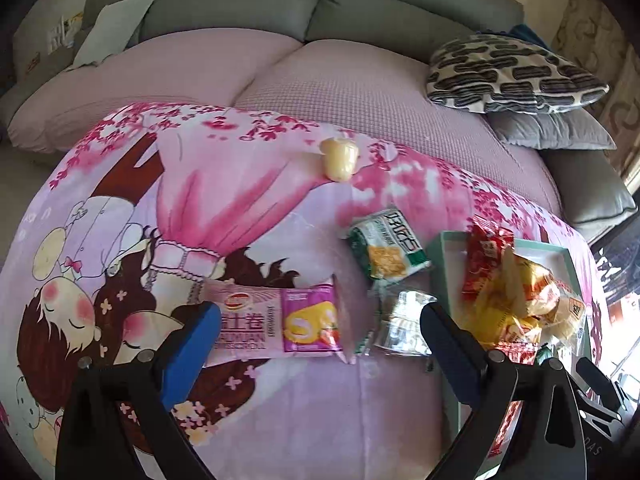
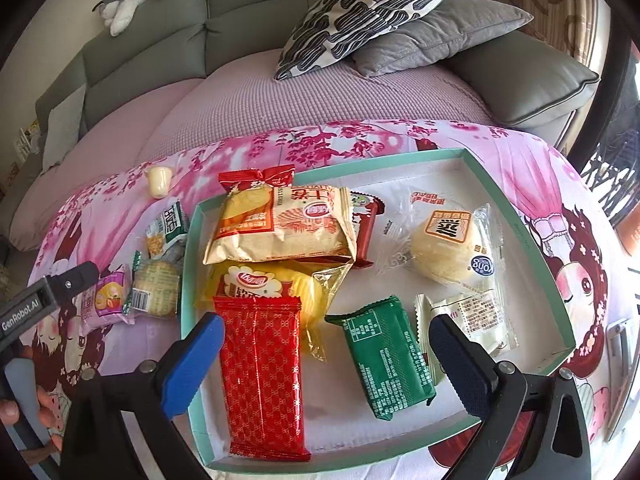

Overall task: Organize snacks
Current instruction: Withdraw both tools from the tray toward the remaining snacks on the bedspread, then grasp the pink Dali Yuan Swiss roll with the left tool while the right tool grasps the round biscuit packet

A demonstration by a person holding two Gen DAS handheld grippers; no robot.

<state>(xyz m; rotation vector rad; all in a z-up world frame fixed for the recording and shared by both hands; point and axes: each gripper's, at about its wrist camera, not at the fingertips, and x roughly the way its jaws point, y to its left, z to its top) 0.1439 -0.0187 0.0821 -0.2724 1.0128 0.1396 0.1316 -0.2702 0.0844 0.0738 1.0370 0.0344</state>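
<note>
The pink rectangular snack wrapper [image 1: 276, 322] lying on the cartoon-printed pink cloth carries large Chinese characters, "士卷" among them, above small Latin capitals ending in "ROLL", with a red oval brand logo near its top. The green-and-white biscuit packet [image 1: 386, 246] beside it bears bold Chinese lettering too skewed to read. The black handle of the left gripper [image 2: 24, 314] reads "GenRobot.AI" in white. Inside the mint-green tray, the clear-wrapped round pale pastry [image 2: 452, 250] shows an orange square label with one Chinese character and a blue round badge reading "Kong" upside down. The clear-wrapped round cracker pack [image 2: 154, 292] outside the tray has a barcode.
</note>
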